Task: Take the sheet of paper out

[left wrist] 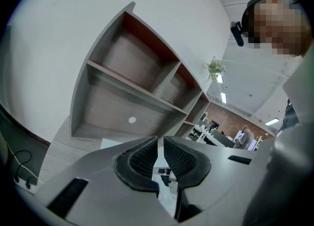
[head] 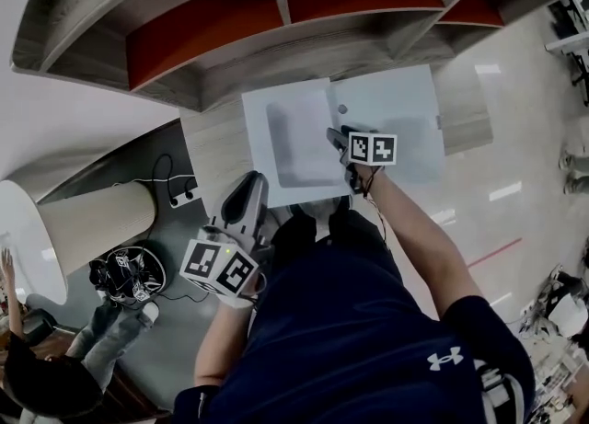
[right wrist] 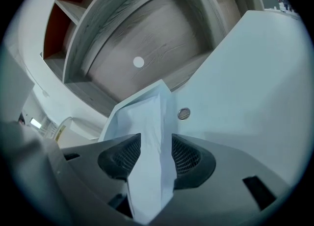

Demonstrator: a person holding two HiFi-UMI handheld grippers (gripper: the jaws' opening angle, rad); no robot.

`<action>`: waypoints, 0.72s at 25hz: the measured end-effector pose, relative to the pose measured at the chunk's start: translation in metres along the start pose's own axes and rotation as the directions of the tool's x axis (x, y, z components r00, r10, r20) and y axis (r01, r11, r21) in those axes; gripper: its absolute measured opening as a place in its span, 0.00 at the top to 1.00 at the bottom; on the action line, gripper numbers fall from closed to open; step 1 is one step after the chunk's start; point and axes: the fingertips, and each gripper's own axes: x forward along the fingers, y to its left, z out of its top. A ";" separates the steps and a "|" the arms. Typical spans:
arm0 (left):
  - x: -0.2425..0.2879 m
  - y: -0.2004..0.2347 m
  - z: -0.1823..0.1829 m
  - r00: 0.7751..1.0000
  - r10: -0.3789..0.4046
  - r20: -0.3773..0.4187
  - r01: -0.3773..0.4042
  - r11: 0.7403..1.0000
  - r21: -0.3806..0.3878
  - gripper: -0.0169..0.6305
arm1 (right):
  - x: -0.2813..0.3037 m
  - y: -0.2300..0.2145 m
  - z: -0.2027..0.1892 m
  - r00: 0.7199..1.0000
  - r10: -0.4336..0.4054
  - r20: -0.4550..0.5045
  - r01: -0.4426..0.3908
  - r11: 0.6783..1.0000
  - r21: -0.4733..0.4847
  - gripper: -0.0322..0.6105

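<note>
A white sheet of paper (head: pixel 299 142) lies curled over the left part of a flat white pouch (head: pixel 405 119), which has a round snap button (head: pixel 342 109) and rests on the wooden table (head: pixel 213 151). My right gripper (head: pixel 337 144) is at the sheet's right edge. In the right gripper view the sheet (right wrist: pixel 147 122) runs bent between the pads, and the right gripper (right wrist: pixel 156 144) stands open around it. The left gripper (head: pixel 250 189) hangs back near the table's front edge, to the left of the sheet. Its jaws are shut (left wrist: pixel 160 144) with nothing between them.
A wooden shelf unit (head: pixel 230 27) with red back panels stands behind the table. A pale cylinder (head: pixel 92 215), cables (head: pixel 170 194) and a dark bundle (head: pixel 127 273) lie at the left on the floor. Another person (head: pixel 55 372) is at the lower left.
</note>
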 end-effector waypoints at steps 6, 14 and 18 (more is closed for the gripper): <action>0.000 0.025 -0.006 0.999 0.000 -0.036 -0.001 1.000 -0.026 0.90 | 0.017 -0.006 0.003 0.994 -0.113 0.005 0.113 0.992 -0.048 0.67; 0.002 0.038 -0.003 0.999 -0.007 -0.037 0.005 0.998 -0.057 0.90 | 0.034 0.011 -0.020 0.978 -0.199 -0.058 0.186 0.968 -0.169 0.64; 0.002 0.040 -0.007 0.999 -0.017 -0.036 0.014 0.996 -0.084 0.90 | 0.036 0.021 -0.029 0.992 -0.047 -0.116 0.037 0.995 -0.090 0.78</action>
